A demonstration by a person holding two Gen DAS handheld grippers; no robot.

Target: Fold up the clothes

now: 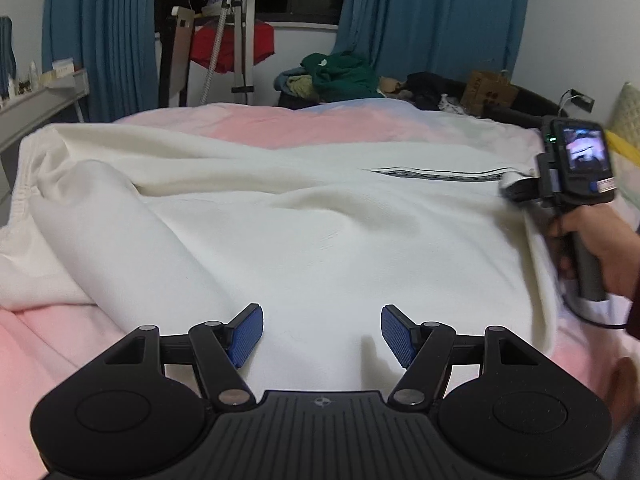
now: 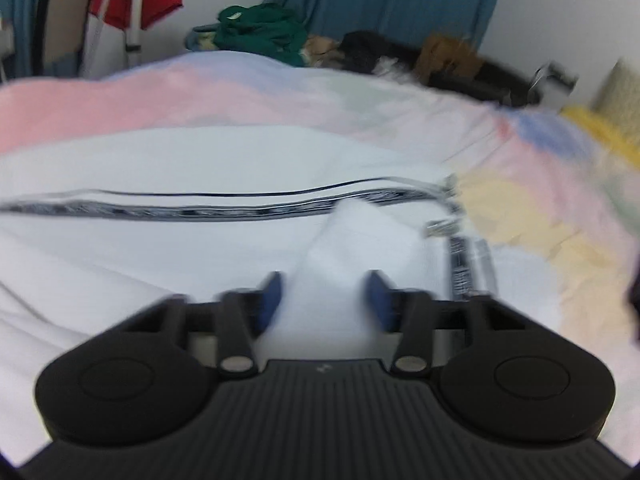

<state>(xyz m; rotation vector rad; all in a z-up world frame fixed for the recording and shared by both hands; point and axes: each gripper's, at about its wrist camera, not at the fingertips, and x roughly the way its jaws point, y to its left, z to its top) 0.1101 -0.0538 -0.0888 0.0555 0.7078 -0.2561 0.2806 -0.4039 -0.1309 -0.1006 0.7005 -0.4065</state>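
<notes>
Cardboard box (image 1: 488, 89), at about one o'clock beyond the bed: dark printing on its side, too small to read.
Sticker on the right gripper's camera (image 1: 606, 185), at three o'clock: a pale label, print not legible.
Patterned trim on the white garment (image 2: 192, 211): blurred marks, no letters I can make out.
Readable text: none.

White garment (image 1: 320, 224) with dark striped band (image 1: 436, 174) spread rumpled across pastel bed (image 1: 248, 124); left side bunched.
</notes>
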